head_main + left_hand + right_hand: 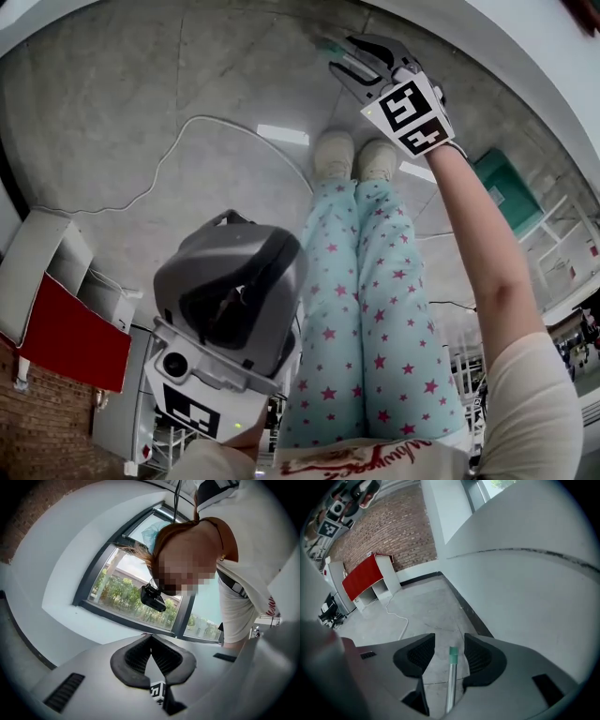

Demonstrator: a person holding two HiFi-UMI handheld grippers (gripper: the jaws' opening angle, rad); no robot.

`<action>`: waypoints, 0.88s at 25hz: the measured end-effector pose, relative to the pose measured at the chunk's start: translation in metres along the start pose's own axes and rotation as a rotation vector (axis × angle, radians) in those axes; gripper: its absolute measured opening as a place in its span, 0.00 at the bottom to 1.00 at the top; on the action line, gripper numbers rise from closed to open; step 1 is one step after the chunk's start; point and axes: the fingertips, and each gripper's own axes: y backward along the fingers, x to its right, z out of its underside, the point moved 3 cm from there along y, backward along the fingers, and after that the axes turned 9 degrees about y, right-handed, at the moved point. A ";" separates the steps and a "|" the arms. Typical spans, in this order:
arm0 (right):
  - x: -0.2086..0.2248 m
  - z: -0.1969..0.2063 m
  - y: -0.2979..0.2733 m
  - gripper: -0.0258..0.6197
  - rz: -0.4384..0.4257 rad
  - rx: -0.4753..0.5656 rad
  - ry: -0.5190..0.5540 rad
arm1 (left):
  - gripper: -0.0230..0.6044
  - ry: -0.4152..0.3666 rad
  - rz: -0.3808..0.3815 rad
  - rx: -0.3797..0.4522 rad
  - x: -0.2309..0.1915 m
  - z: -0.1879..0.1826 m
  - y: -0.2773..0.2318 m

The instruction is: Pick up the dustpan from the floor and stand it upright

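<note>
In the right gripper view, the dustpan's silver handle (451, 681) with a green end cap (453, 655) runs up between the jaws of my right gripper (449, 644). The jaws stand open, with a gap on each side of the handle. In the head view the right gripper (342, 54) reaches down toward the concrete floor, beyond the person's shoes (356, 155), with a hint of green at its tips. The dustpan's pan is hidden. My left gripper (228, 223) is held close under the head camera; its jaws (151, 635) meet at the tips with nothing between them, facing the person and a window.
A white cable (187, 141) loops across the floor. A red and white cabinet (370, 576) stands by a brick wall at the left. A white wall with a dark baseboard (473, 616) runs along the right. A green object (506, 187) lies to the right of the right arm.
</note>
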 end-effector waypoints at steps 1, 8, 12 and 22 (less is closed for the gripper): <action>-0.001 0.002 -0.002 0.33 0.000 -0.004 0.000 | 0.07 0.001 0.001 -0.001 0.000 0.003 0.002; -0.002 0.023 -0.032 0.36 -0.022 -0.042 -0.025 | 0.07 0.000 -0.010 -0.004 -0.013 0.017 0.005; -0.001 0.031 -0.048 0.37 -0.037 -0.074 -0.014 | 0.07 -0.005 -0.018 -0.003 -0.023 0.020 0.008; -0.001 0.054 -0.077 0.37 -0.044 -0.122 -0.014 | 0.07 0.011 -0.014 -0.066 -0.035 0.048 0.015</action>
